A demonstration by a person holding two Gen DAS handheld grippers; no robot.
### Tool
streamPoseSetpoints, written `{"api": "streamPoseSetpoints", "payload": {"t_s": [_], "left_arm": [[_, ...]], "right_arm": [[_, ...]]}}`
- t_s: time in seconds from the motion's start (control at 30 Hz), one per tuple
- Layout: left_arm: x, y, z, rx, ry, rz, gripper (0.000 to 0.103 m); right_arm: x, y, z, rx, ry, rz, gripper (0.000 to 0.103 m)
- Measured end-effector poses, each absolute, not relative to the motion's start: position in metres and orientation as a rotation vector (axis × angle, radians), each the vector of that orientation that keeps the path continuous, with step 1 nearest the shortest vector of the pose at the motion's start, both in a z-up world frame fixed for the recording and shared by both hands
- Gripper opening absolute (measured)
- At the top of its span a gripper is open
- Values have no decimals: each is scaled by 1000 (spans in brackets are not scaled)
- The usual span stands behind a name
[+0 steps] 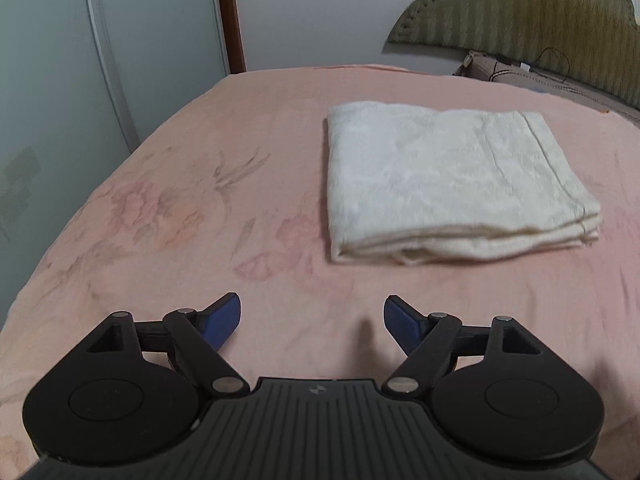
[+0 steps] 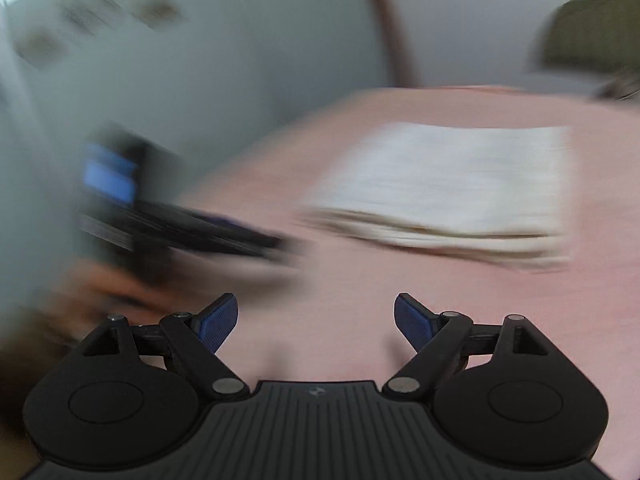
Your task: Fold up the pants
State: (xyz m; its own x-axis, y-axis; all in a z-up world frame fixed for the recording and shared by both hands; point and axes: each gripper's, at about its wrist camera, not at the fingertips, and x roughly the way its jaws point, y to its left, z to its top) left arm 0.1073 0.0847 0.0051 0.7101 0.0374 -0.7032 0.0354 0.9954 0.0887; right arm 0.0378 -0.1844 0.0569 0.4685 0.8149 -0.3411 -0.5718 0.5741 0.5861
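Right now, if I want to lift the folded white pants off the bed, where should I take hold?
Probably the near edge of the pants, where the stacked layers show. Come in low from the front with the open left tool, pinching all layers together.

The folded cream fleece pants point(image 1: 452, 184) lie on the pink floral-sheeted bed point(image 1: 180, 208), ahead and right of the left tool point(image 1: 312, 320); the quilted olive headboard point(image 1: 532, 28) stands behind.

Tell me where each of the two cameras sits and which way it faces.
Left wrist: sits on the left gripper, low over the pink bedsheet, facing the folded white pants and headboard; only its open fingers show.
Right wrist: sits on the right gripper, motion-blurred, facing likewise; the left gripper and holding hand show at left.
Both see the pants on the bed.
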Motion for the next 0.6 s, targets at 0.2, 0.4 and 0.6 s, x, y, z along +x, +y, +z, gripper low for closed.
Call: {"api": "streamPoseSetpoints", "payload": {"t_s": [0.2, 0.4, 0.6], "left_arm": [[96, 70, 0, 53, 790, -27, 84], [94, 42, -12, 67, 783, -63, 85], [93, 32, -23, 92, 752, -33, 87]], "right_arm": [[51, -184, 51, 418, 568, 448, 103], [73, -169, 4, 213, 680, 176, 103], [79, -174, -20, 174, 704, 88, 103]]}}
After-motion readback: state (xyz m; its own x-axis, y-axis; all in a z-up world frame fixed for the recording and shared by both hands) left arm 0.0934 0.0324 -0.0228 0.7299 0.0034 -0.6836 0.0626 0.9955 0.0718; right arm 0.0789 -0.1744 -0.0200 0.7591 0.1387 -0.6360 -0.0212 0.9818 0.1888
